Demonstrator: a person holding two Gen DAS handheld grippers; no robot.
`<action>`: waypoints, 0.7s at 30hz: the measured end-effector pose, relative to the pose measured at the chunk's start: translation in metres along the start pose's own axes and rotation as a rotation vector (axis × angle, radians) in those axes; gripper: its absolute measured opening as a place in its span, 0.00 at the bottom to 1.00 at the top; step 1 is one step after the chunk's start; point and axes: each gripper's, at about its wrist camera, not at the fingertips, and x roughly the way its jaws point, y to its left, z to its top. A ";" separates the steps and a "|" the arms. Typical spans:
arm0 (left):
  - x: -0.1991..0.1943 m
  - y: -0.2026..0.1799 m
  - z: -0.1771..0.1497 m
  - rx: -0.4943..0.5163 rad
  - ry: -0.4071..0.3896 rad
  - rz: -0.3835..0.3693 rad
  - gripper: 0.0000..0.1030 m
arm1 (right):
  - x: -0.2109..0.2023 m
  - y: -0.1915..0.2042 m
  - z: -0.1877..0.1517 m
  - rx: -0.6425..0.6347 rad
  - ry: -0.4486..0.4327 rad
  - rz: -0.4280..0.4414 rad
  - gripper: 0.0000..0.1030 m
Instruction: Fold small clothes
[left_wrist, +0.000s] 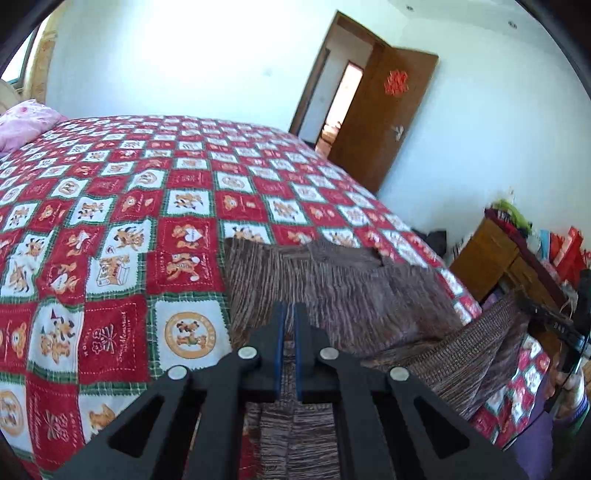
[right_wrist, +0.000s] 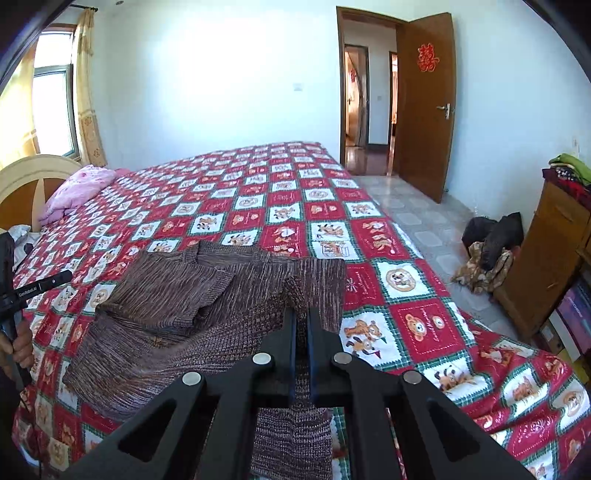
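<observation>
A brown knitted sweater (right_wrist: 207, 302) lies partly folded on the red checked bedspread (right_wrist: 280, 199), its far part doubled over. My right gripper (right_wrist: 302, 314) is shut on the sweater's near edge, and knit hangs down below the fingers. My left gripper (left_wrist: 290, 310) is shut on another part of the same sweater (left_wrist: 332, 288), with knit running between and under its blue pads. In the left wrist view the right gripper (left_wrist: 554, 321) shows at the right edge holding lifted cloth. In the right wrist view the left gripper's body (right_wrist: 22, 295) shows at the far left.
A pink pillow (right_wrist: 79, 184) and a headboard (right_wrist: 33, 181) are at the bed's left end. A wooden cabinet (right_wrist: 546, 258) with piled items stands at the right. Dark bags and cloth (right_wrist: 487, 247) lie on the tiled floor. A brown door (right_wrist: 424, 107) stands open.
</observation>
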 end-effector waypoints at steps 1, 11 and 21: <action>0.004 0.000 -0.002 0.027 0.022 0.008 0.05 | 0.003 0.002 -0.003 -0.008 0.010 -0.002 0.04; 0.041 -0.010 -0.045 0.181 0.170 0.039 0.51 | 0.017 -0.006 -0.036 0.053 0.076 0.004 0.04; 0.061 -0.007 -0.059 0.124 0.213 0.021 0.16 | 0.022 -0.009 -0.046 0.066 0.104 -0.001 0.04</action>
